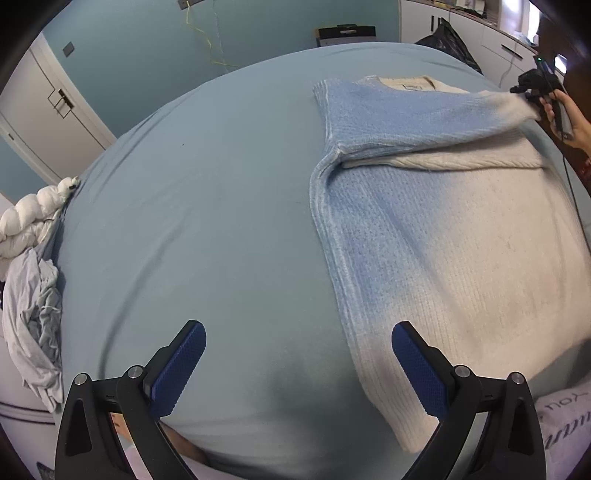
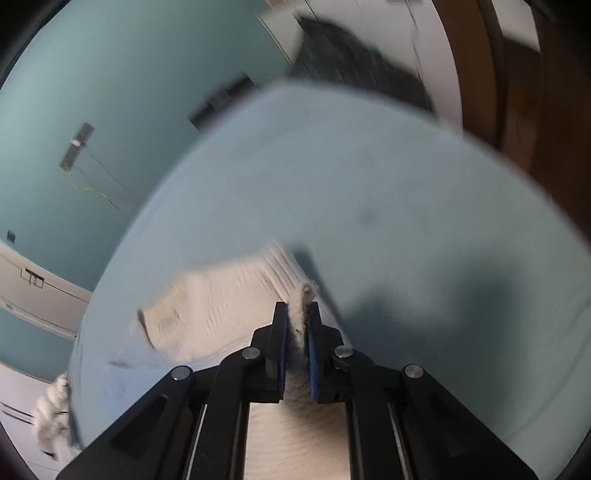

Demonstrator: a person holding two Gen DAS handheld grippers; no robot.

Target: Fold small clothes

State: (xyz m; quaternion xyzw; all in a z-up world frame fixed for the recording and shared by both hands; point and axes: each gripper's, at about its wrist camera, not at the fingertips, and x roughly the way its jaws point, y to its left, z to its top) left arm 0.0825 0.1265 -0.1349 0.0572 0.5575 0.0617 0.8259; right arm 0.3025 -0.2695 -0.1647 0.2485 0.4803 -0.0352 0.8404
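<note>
A knitted sweater point(image 1: 443, 229), pale blue fading to cream, lies flat on the blue bed sheet point(image 1: 203, 221) at the right. One sleeve is folded across its chest toward the right. My left gripper point(image 1: 299, 339) hovers open over the sheet by the sweater's lower left edge, with nothing between its blue pads. Far right, a hand point(image 1: 569, 118) holds my right gripper point(image 1: 532, 83) at the sleeve's cream end. In the right wrist view the right gripper point(image 2: 298, 308) is shut on the sleeve's cuff, and the sleeve point(image 2: 229, 295) trails off to the left, blurred.
Crumpled grey clothes point(image 1: 33, 314) and a white puffy item point(image 1: 29, 218) lie at the bed's left edge. A dark bag point(image 1: 447, 40) and white cabinets point(image 1: 491, 33) stand beyond the far edge. A printed fabric point(image 1: 565, 424) sits at the lower right.
</note>
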